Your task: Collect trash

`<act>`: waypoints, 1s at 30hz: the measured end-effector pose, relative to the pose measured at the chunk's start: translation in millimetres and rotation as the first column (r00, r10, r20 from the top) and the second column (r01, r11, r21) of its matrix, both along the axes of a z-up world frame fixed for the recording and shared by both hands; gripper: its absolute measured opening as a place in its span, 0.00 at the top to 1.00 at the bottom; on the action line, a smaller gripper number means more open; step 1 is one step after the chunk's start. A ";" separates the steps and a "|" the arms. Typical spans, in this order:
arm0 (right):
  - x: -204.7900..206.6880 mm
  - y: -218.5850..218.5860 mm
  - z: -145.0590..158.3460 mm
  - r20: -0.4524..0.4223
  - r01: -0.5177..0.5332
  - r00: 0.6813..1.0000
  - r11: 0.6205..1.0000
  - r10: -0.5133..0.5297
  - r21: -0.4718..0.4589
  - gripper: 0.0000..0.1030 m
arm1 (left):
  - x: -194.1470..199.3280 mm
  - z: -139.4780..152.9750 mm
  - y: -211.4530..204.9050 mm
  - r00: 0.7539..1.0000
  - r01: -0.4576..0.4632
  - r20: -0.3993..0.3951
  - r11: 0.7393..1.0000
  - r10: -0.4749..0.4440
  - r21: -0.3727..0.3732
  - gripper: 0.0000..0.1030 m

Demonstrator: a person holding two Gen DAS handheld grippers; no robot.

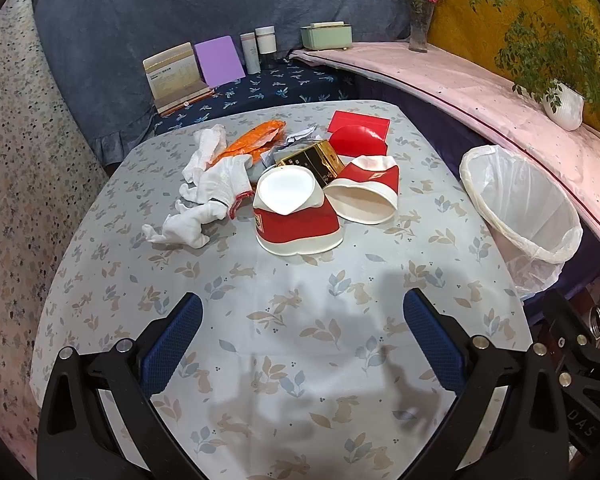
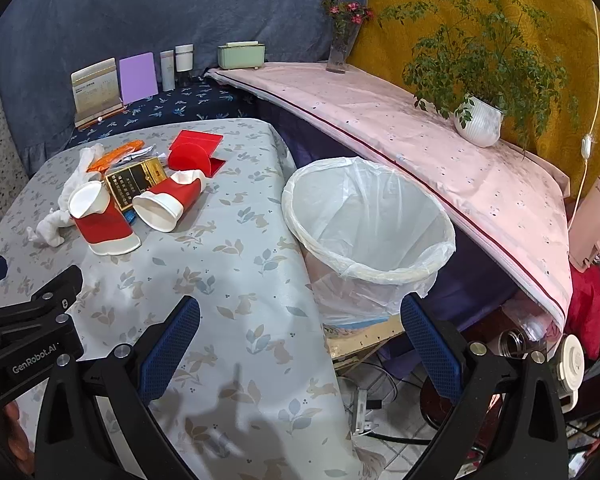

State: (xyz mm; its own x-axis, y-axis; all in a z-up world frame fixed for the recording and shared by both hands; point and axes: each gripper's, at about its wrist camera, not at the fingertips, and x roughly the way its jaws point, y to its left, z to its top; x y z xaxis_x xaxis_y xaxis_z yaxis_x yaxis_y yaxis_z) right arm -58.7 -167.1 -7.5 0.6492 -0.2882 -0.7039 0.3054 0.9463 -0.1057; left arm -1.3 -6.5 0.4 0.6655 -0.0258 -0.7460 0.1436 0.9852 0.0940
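trash piled at the far side of the table, both grippers empty

your left gripper (image 1: 302,316) hangs over the near part of the table (image 1: 284,280) with its jaws spread wide and nothing between them. your right gripper (image 2: 300,316) is just as wide and empty, sitting over the table's right edge.

the trash lies in one heap well ahead of you. a crushed red and white paper cup (image 1: 296,216) lies nearest, a second cup (image 1: 366,192) on its side just to its right. behind them, a black and gold box (image 1: 314,160), white gloves (image 1: 216,184) to the left, an orange wrapper (image 1: 256,140), and a red box (image 1: 360,134) at the back.

the bin (image 2: 364,216), lined with a clear bag, stands just beside the table's right edge, open and tilted. it looks empty.
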 end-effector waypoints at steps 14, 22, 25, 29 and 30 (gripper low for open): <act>0.2 -3.1 -1.0 0.002 0.012 1.000 1.000 -0.012 -0.009 0.07 | -2.0 0.1 -5.0 1.000 0.005 0.005 1.000 -0.005 0.011 0.07; 0.7 -3.7 1.1 0.011 0.022 1.000 0.999 -0.021 -0.025 0.07 | -1.7 -0.1 -5.7 1.000 0.007 0.005 1.000 -0.007 0.012 0.07; 1.1 -3.5 0.9 0.009 0.021 1.000 0.999 -0.021 -0.025 0.07 | -1.8 -0.2 -6.0 1.000 0.006 0.006 1.000 -0.006 0.013 0.07; 0.9 -3.3 -0.1 0.005 0.013 1.000 1.000 -0.013 -0.012 0.07 | -1.3 -0.6 -6.0 1.000 0.006 0.003 1.000 -0.006 0.013 0.07; 0.9 -3.4 -0.4 0.004 0.011 1.000 1.000 -0.011 -0.008 0.07 | -1.1 -0.6 -6.0 1.000 0.005 0.002 1.000 -0.005 0.013 0.07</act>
State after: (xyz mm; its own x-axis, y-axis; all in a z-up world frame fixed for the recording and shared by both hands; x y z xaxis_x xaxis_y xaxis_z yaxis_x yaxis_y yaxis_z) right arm -57.8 -170.5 -7.9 0.6489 -0.3014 -0.6986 0.3167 0.9419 -0.1122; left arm -2.4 -12.5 -0.2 0.6667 -0.0198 -0.7451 0.1488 0.9831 0.1070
